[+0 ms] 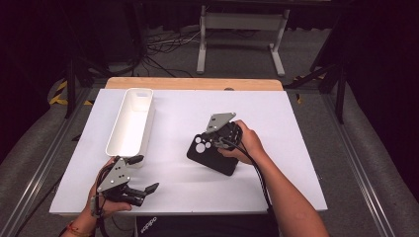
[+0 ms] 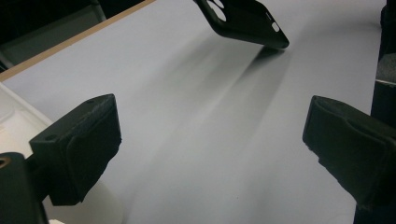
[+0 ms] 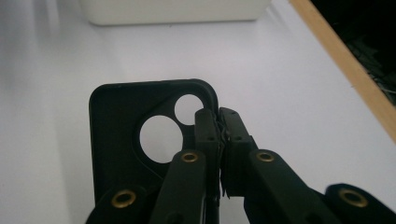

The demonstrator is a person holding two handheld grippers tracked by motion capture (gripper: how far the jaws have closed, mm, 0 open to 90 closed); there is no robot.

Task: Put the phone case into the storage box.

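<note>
We lift the phone case by its edge, with the tray as the likely goal.

Our right gripper (image 3: pixel 219 119) is clamped tight on the side wall of the black phone case (image 1: pixel 213 152), beside its camera cut-outs, holding it tilted above the white table (image 1: pixel 276 163). Our left gripper (image 1: pixel 138 173) rests near the table's front edge, jaws spread, holding nothing. We judge the next move a carry leftward to the white tray (image 1: pixel 131 121), keeping the thin wall from slipping.

Dark panel (image 1: pixel 148 220) at table's near edge: bore small white lettering, upside down, too blurred to read.
Elsewhere: no legible text.
</note>
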